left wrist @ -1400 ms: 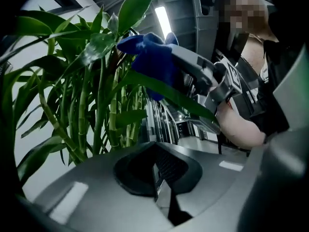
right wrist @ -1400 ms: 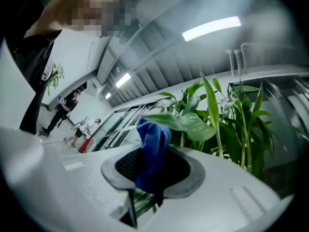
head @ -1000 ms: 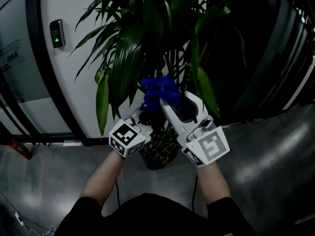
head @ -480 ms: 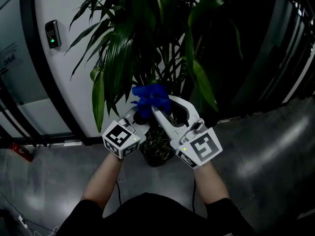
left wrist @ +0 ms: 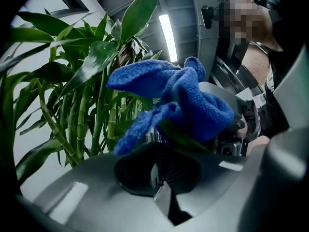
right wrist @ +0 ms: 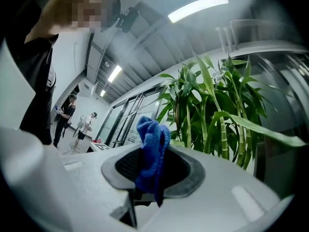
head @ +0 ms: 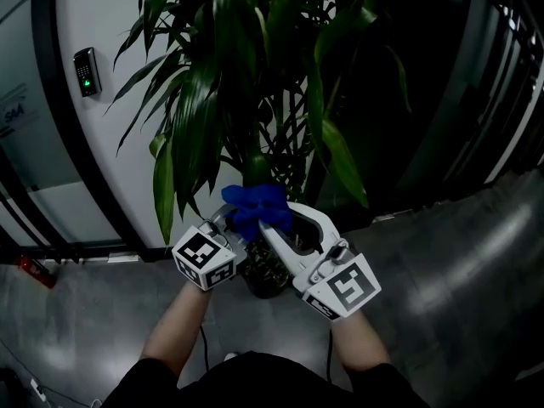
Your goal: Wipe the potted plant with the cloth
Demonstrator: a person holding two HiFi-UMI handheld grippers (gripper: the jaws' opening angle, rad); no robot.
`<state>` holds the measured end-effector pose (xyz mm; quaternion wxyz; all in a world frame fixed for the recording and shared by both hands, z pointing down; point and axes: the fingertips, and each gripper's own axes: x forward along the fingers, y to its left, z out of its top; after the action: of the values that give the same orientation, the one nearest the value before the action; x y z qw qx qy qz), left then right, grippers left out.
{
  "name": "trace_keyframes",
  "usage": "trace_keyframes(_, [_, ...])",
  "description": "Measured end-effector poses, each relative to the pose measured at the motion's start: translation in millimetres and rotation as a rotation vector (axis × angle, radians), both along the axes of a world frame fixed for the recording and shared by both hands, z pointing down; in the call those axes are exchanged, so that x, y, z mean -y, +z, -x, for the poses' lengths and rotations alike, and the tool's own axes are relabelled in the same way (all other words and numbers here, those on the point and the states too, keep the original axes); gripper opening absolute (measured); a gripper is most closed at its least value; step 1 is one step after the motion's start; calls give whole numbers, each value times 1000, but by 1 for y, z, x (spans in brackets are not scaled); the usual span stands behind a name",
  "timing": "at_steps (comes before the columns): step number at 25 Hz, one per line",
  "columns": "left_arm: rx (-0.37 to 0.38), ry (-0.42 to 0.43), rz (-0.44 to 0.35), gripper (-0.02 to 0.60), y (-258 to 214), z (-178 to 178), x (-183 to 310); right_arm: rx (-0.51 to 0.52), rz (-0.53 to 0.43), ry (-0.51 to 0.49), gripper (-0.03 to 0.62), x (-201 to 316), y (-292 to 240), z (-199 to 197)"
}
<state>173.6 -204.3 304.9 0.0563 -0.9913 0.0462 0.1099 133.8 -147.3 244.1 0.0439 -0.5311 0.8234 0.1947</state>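
A tall potted plant (head: 246,83) with long green leaves stands in a pot (head: 270,280) on the floor in front of me. My right gripper (head: 269,224) is shut on a blue cloth (head: 255,206); the cloth (right wrist: 152,146) sticks up from between its pads. My left gripper (head: 233,226) sits just left of it, jaws closed on the lower end of a dark green leaf (left wrist: 186,135) that runs up under the cloth (left wrist: 181,98). The cloth is bunched around this leaf, right above the left gripper's pads (left wrist: 176,168). Both grippers hover over the pot.
A white wall with a card reader (head: 85,70) and a black door frame (head: 59,117) lies left of the plant. A red object (head: 32,269) and cables lie on the glossy grey floor (head: 459,262). Two people (right wrist: 65,116) stand far off.
Both grippers and the blue cloth have moved down and toward me along the leaf, ending lower over the pot. Both stayed shut.
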Motion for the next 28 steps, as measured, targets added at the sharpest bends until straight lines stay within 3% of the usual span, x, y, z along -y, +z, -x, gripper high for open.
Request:
trace_keyframes(10, [30,-25,8,6,11,-1,2,27,55,-19,110,-9,25,-6])
trace_keyframes(15, [48,-63,49,6,31,4,0,51,94,-50,110,-20,42,0])
trace_keyframes(23, [55,-120,82,6,40,8,1,-5,105,-103,110,-41,46,14])
trace_keyframes(28, [66,-205,98,6,54,24,1,24,81,-210,110,-59,38,22])
